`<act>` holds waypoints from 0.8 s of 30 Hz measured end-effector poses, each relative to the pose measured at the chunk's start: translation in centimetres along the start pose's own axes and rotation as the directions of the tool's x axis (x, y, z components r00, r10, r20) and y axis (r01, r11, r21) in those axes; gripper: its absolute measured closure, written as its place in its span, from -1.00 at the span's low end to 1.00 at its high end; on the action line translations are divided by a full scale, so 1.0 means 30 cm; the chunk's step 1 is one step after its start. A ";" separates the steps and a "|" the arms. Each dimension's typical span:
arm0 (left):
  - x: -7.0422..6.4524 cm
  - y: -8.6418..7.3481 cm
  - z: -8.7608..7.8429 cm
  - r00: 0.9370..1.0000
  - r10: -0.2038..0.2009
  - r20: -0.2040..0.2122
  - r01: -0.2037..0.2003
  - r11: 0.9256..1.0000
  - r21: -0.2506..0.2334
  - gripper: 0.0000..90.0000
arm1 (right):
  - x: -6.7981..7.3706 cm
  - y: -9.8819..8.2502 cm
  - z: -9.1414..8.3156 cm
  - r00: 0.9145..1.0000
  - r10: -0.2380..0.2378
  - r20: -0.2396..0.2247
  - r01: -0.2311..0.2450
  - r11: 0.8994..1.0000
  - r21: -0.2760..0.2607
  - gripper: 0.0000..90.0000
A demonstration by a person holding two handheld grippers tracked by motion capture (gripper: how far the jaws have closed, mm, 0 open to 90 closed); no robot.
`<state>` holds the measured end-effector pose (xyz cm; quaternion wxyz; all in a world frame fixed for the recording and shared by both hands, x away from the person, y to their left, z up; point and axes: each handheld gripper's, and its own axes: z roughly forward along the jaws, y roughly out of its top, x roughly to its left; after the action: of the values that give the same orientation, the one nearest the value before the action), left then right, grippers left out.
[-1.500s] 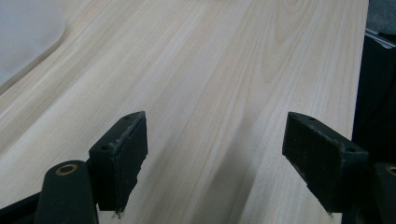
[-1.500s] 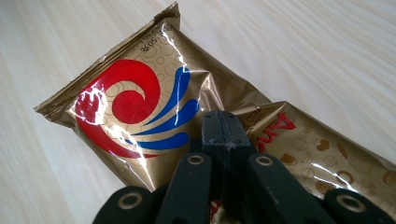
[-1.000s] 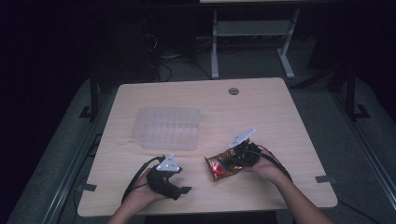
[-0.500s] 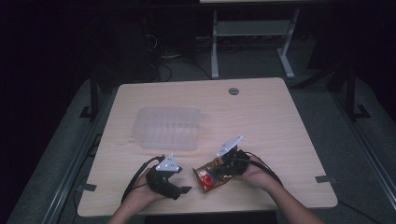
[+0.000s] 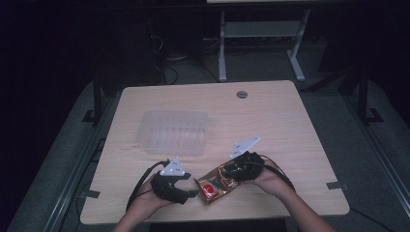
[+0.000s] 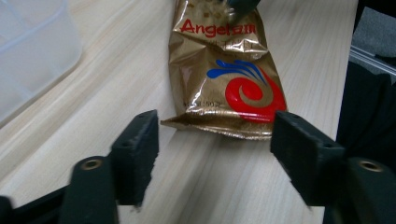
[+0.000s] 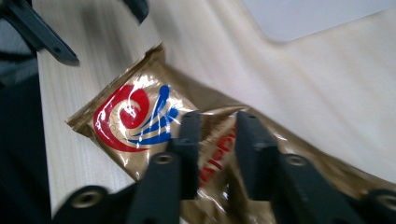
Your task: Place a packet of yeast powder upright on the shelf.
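A gold foil packet (image 5: 212, 186) with a red swirl and blue splash lies near the table's front edge, between my two grippers. My right gripper (image 5: 231, 173) is shut on the packet's right end; in the right gripper view its jaws (image 7: 217, 135) pinch the printed foil (image 7: 135, 121). My left gripper (image 5: 189, 193) stands open just left of the packet. In the left gripper view the packet (image 6: 229, 79) lies ahead of the wide-apart jaws (image 6: 215, 135), its near edge about level with the fingertips, and nothing is between them.
A clear plastic container (image 5: 174, 133) stands on the wooden table (image 5: 270, 121) behind the grippers, left of centre; it also appears as a pale container corner (image 6: 28, 51). A round cable hole (image 5: 242, 94) sits near the far edge. The table's front edge is close to both hands.
My right gripper has carried the packet leftward along the front of the table, up to the left gripper. The left gripper has stayed in place, open.
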<state>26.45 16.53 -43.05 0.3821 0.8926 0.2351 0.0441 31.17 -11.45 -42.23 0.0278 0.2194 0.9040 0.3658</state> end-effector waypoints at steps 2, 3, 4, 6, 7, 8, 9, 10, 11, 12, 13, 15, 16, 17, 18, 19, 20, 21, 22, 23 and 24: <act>-0.006 0.022 -0.004 1.000 -0.005 -0.003 0.005 1.000 -0.014 0.13 | -0.021 -0.007 -0.060 0.998 0.052 0.023 -0.051 0.998 -0.041 0.25; -0.006 0.022 -0.004 1.000 -0.005 -0.003 0.005 1.000 -0.014 0.21 | -0.021 -0.007 -0.060 0.998 0.052 0.023 -0.051 0.998 -0.041 0.25; -0.010 0.034 -0.004 1.000 -0.014 0.002 0.014 1.000 -0.023 0.21 | -0.029 -0.010 -0.074 0.998 0.066 0.020 -0.065 0.997 -0.048 0.20; -0.013 0.059 0.001 1.000 -0.017 0.002 0.017 0.999 -0.030 0.39 | -0.054 -0.025 -0.107 0.995 0.091 0.037 -0.089 0.995 -0.053 0.12; -0.014 0.072 0.007 1.000 -0.016 0.001 0.016 0.999 -0.031 0.60 | -0.076 -0.044 -0.128 0.993 0.112 0.031 -0.110 0.992 -0.060 0.03; -0.013 0.085 0.013 1.000 -0.011 0.000 0.011 1.000 -0.027 0.60 | -0.076 -0.044 -0.128 0.993 0.112 0.031 -0.110 0.992 -0.060 0.03; -0.011 0.096 0.020 1.000 -0.009 0.002 0.010 1.000 -0.028 0.68 | -0.084 -0.055 -0.136 0.992 0.123 0.035 -0.121 0.991 -0.064 0.02; -0.010 0.107 0.028 1.000 -0.011 0.007 0.011 1.000 -0.030 0.80 | -0.091 -0.066 -0.144 0.990 0.133 0.039 -0.130 0.989 -0.062 -0.01; -0.007 0.118 0.038 1.000 -0.012 0.014 0.013 1.000 -0.026 0.97 | -0.103 -0.088 -0.153 0.987 0.155 0.038 -0.153 0.987 -0.051 -0.10; -0.005 0.129 0.049 1.000 -0.011 0.017 0.011 1.000 -0.023 0.97 | -0.103 -0.088 -0.153 0.987 0.155 0.038 -0.153 0.987 -0.051 -0.10; -0.004 0.139 0.062 1.000 -0.011 0.021 0.011 1.000 -0.022 0.99 | -0.116 -0.107 -0.163 0.985 0.167 0.038 -0.166 0.985 -0.038 -0.15; -0.004 0.162 0.089 1.000 -0.004 0.029 0.004 1.000 -0.013 0.99 | -0.122 -0.116 -0.167 0.983 0.177 0.042 -0.175 0.984 -0.039 -0.19; -0.005 0.174 0.103 0.999 0.001 0.032 -0.001 1.000 -0.008 0.99 | -0.129 -0.122 -0.172 0.982 0.184 0.046 -0.182 0.982 -0.038 -0.20; -0.005 0.184 0.117 0.999 0.002 0.038 -0.002 1.000 -0.002 0.99 | -0.135 -0.128 -0.175 0.981 0.187 0.043 -0.186 0.982 -0.044 -0.20; -0.007 0.196 0.137 0.999 -0.001 0.042 0.001 1.000 0.000 0.99 | -0.142 -0.132 -0.177 0.982 0.187 0.041 -0.185 0.982 -0.051 -0.20; -0.009 0.208 0.161 0.999 0.003 0.045 -0.004 1.000 0.016 0.99 | -0.152 -0.136 -0.181 0.981 0.192 0.038 -0.189 0.980 -0.059 -0.22; -0.009 0.208 0.161 0.999 0.003 0.045 -0.004 1.000 0.016 1.00 | -0.152 -0.136 -0.181 0.981 0.192 0.038 -0.189 0.980 -0.059 -0.22; -0.011 0.215 0.183 0.999 0.007 0.042 -0.008 1.000 0.025 1.00 | -0.153 -0.137 -0.181 0.980 0.194 0.037 -0.192 0.979 -0.065 -0.23; -0.012 0.220 0.200 0.999 0.011 0.043 -0.013 0.999 0.040 0.99 | -0.157 -0.138 -0.183 0.980 0.195 0.035 -0.192 0.979 -0.064 -0.25; -0.013 0.223 0.216 0.999 0.016 0.038 -0.018 0.999 0.051 0.99 | -0.160 -0.139 -0.182 0.979 0.200 0.034 -0.198 0.978 -0.066 -0.26; -0.012 0.225 0.229 0.999 0.027 0.033 -0.030 0.997 0.072 1.00 | -0.167 -0.143 -0.175 0.979 0.202 0.035 -0.199 0.977 -0.070 -0.25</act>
<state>30.50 7.78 -43.12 0.3524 0.9098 0.2177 0.0267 32.97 -19.69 -41.84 0.0169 0.3162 0.8639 0.3917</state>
